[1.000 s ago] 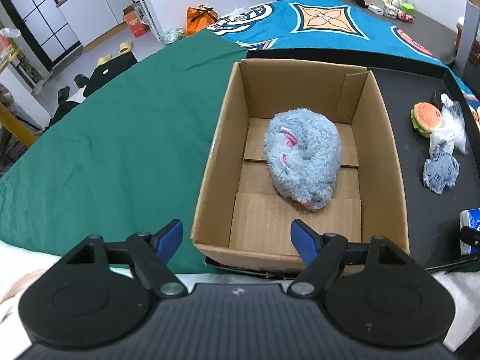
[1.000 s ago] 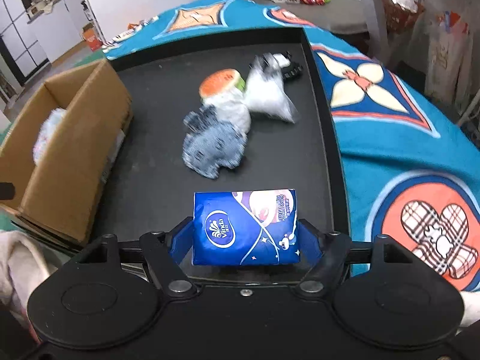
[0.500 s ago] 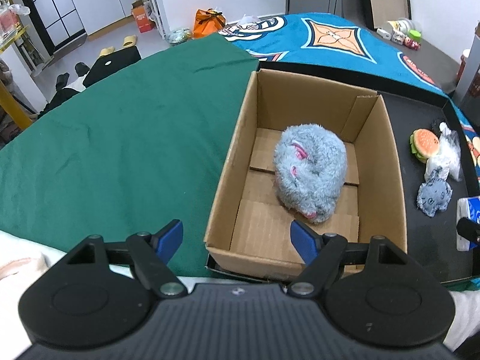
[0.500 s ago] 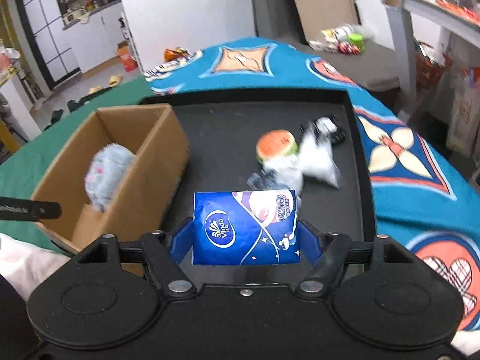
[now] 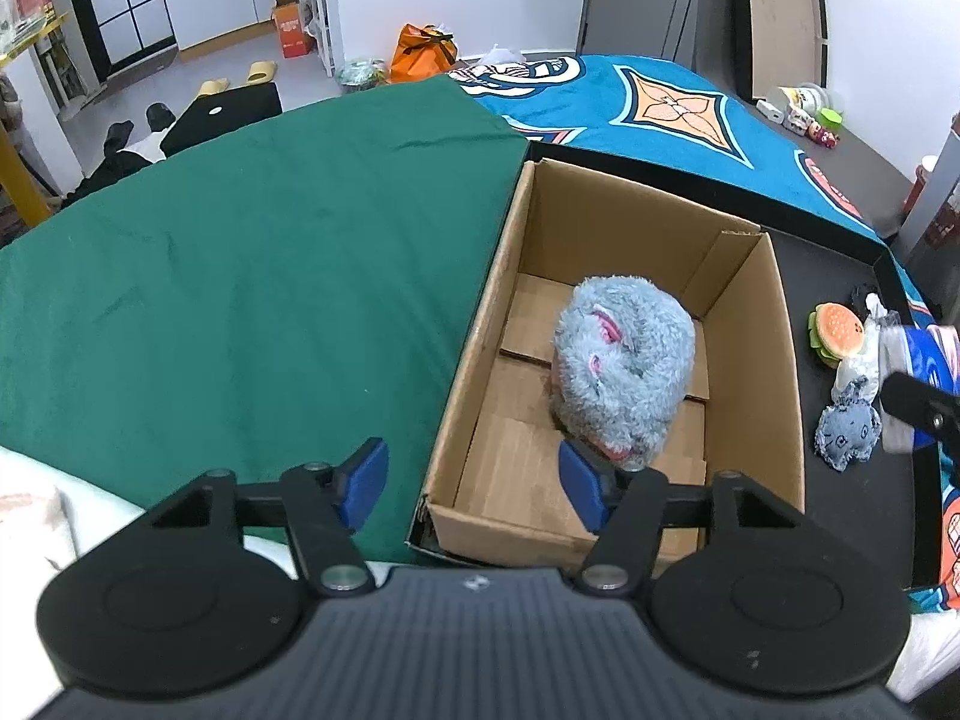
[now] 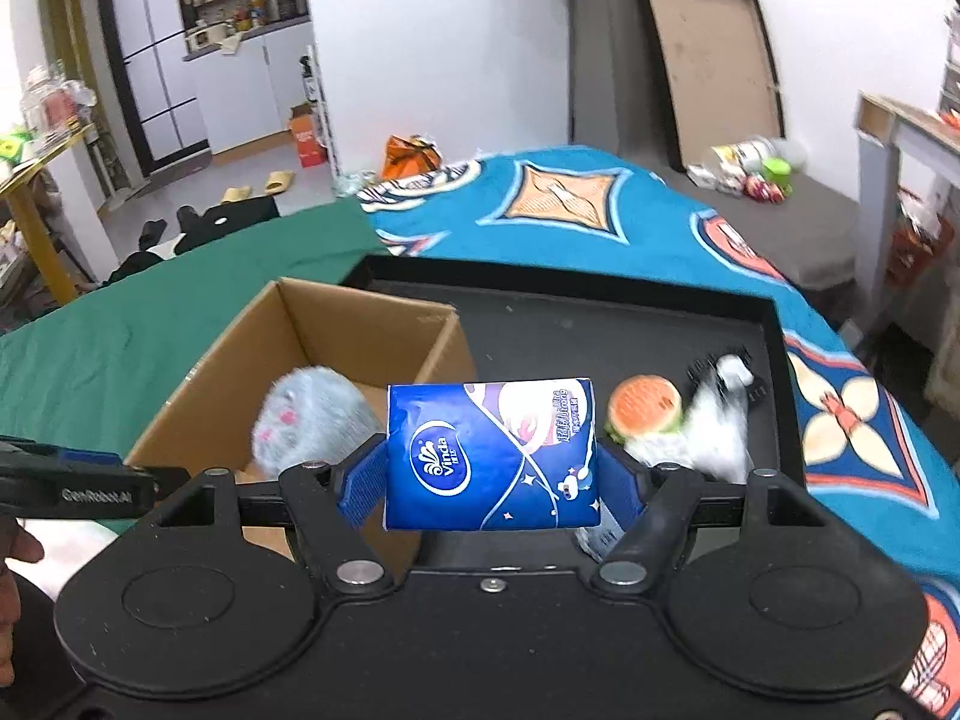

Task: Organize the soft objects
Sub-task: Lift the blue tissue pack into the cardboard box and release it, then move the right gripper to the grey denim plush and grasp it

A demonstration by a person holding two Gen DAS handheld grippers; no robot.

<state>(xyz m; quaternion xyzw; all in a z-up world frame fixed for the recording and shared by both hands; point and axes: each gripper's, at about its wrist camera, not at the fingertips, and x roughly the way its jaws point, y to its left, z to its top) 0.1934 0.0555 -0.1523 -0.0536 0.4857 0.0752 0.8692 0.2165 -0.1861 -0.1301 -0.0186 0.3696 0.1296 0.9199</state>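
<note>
The right gripper is clamped on a blue tissue pack, its two blue pads pressing the pack's short sides, and it carries the pack in the air over the near right corner of the cardboard box. The pack lies flat between the fingers with its printed face up.

The left gripper holds nothing. Its jaws have just been closing and stand partly apart, with no object between them; the near left corner of the cardboard box lies below the gap. Its blue fingertips straddle that corner, one over the green cloth outside the box, the other over the box floor.

Inside the cardboard box, toward its middle and right wall, a fluffy grey plush mouse with pink ears rests on the bottom flaps. The box stands at the left end of a black tray, against the tray's left rim.

To the right of the box, on the tray floor, a small cluster remains: a burger toy, a clear plastic bag touching it, and a small grey-blue plush nearest the near edge. Beyond the box's far side spreads a blue patterned blanket.
</note>
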